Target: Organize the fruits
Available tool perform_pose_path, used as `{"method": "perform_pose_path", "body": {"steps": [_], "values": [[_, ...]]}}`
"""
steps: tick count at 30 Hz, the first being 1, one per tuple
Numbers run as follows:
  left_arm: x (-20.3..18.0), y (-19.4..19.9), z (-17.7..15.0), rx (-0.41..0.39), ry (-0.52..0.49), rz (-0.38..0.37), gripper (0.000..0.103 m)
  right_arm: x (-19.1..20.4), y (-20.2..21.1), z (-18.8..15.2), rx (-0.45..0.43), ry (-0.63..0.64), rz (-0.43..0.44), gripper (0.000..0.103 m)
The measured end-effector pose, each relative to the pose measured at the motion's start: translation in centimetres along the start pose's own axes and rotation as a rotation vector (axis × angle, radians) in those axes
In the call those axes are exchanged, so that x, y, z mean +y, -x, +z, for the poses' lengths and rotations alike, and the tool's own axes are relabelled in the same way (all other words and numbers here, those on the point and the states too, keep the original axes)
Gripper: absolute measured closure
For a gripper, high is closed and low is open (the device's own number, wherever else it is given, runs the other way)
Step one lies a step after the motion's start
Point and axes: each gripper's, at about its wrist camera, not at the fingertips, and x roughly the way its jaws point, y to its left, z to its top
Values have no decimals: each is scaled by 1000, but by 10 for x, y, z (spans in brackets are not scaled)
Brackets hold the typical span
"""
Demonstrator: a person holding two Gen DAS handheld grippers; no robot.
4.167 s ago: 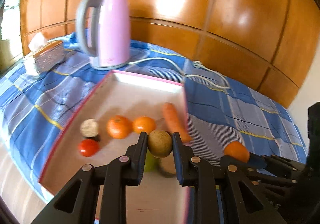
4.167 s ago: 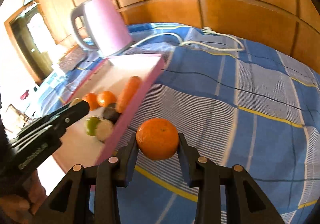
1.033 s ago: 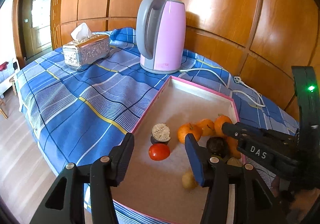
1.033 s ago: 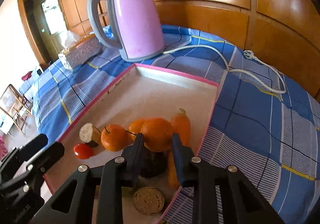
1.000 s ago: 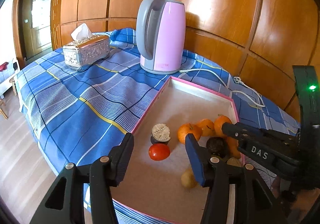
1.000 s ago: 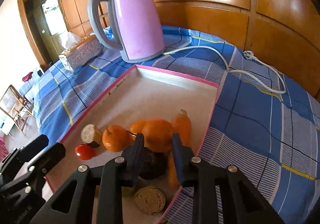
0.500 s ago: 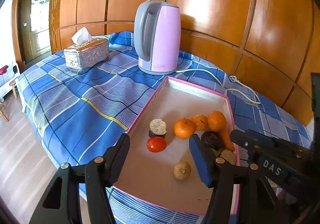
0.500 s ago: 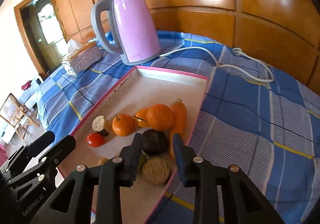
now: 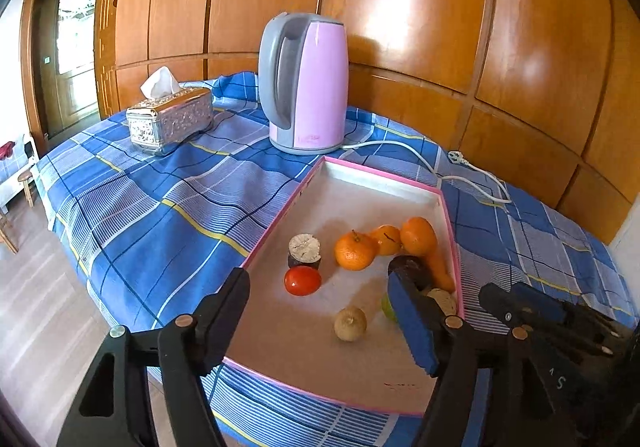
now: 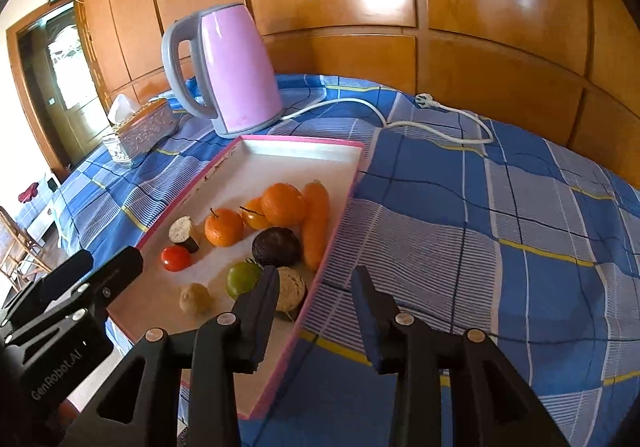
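Above the tray (image 10: 224,163), both grippers' fingers freshly spread, empty, orange (image 10: 283,204) released among fruit.

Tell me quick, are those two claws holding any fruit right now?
Left claw: open, holding nothing; jaws just widened.
Right claw: open, holding nothing; jaws just opened.

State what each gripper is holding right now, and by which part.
Nothing is held. The left gripper and right gripper have both just been opening, with nothing between their jaws; all the fruit lies in the pink-rimmed tray.
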Motion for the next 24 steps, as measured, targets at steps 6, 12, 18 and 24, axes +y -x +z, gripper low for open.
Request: {"method": "perform_pose_path", "body": {"steps": [6, 12, 18, 24], "values": [[-1, 2, -2, 0, -3, 5, 28, 3, 4, -5, -4, 15, -3, 65], [1, 5, -1, -10, 0, 10, 24, 8, 4, -9, 2, 28, 2, 65], [0, 5, -2, -6, -5, 9, 24, 9, 5, -10, 1, 28, 3, 65], [1, 5, -2, -10, -7, 13, 22, 10, 5, -11, 3, 23, 6, 65]]}}
